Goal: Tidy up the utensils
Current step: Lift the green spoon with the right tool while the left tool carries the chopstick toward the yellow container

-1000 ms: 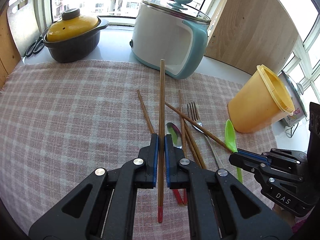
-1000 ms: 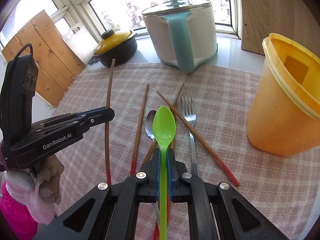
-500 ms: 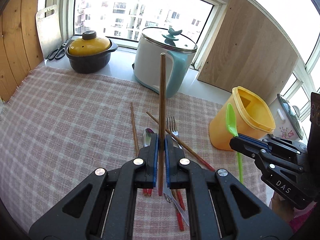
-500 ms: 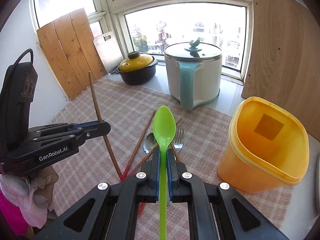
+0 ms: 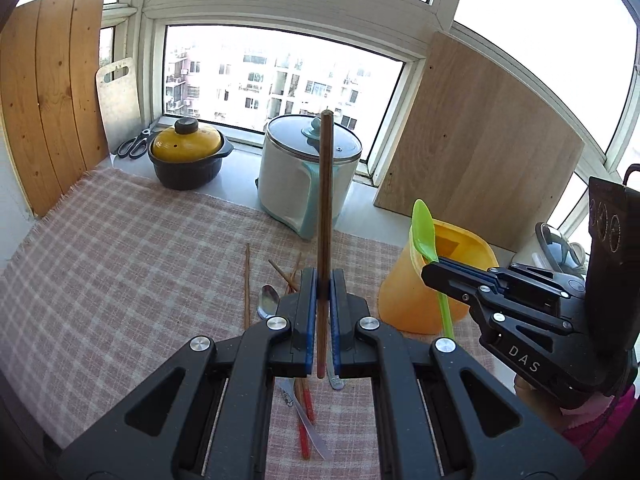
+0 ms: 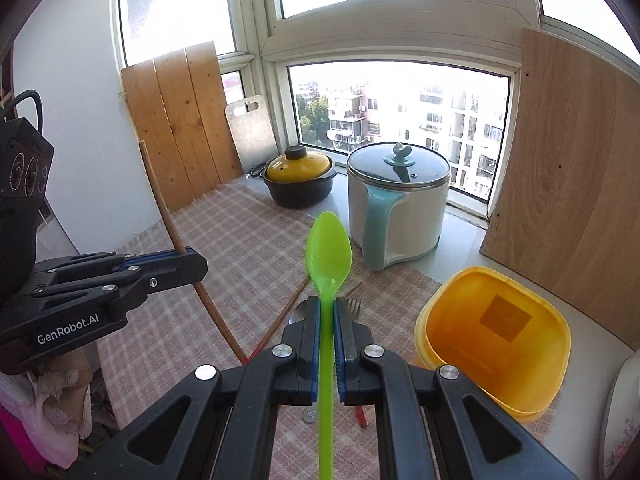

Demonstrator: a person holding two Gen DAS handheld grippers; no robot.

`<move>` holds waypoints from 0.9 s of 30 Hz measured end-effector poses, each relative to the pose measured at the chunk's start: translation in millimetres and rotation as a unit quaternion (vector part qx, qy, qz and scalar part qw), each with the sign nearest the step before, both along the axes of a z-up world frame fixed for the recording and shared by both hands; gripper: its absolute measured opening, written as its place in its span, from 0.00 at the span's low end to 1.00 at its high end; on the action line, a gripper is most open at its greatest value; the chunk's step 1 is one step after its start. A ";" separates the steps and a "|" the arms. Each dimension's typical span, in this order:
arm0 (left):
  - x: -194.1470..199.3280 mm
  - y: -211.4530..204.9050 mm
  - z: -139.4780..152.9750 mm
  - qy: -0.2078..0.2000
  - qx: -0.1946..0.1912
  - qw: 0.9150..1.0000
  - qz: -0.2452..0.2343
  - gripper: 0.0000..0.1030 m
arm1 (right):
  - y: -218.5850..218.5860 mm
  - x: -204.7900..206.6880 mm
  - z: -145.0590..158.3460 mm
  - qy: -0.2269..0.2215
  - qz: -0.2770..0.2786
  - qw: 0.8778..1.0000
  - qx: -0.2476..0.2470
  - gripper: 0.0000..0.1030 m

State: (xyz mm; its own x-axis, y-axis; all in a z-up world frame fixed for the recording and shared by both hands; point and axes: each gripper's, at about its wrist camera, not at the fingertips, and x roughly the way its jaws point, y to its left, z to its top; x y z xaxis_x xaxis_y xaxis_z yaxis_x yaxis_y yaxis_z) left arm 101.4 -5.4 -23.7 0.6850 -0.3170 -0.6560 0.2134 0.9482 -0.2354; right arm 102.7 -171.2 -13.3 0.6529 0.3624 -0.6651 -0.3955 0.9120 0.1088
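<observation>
Aloft, left tongs (image 5: 323, 280) clamp a chopstick (image 5: 324, 200), right tongs (image 6: 327, 308) a green spoon (image 6: 328, 256).

Readable: "DAS", white letters on the black side of the right gripper (image 5: 436, 276), seen from the left wrist view. Also "GenRobot.AI", white lettering along the black body of the left gripper (image 6: 196, 266), seen from the right wrist view. No other legible text, number or sign anywhere.
</observation>
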 end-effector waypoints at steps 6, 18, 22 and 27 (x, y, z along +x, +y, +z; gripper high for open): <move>-6.4 -14.9 25.8 -0.026 -0.003 1.000 0.010 0.04 | -15.3 3.9 22.8 -0.029 0.014 0.999 0.007 0.04; -1.6 -53.5 64.4 -0.065 -0.018 0.998 0.020 0.04 | -64.1 32.1 46.7 -0.068 0.004 0.998 0.015 0.04; 5.9 -70.9 72.0 -0.071 -0.021 0.997 0.014 0.04 | -78.1 40.4 52.1 -0.081 -0.001 0.997 0.014 0.04; 20.1 -94.9 68.9 -0.066 -0.025 0.998 0.002 0.04 | -93.6 51.0 50.2 -0.089 -0.015 0.996 0.006 0.04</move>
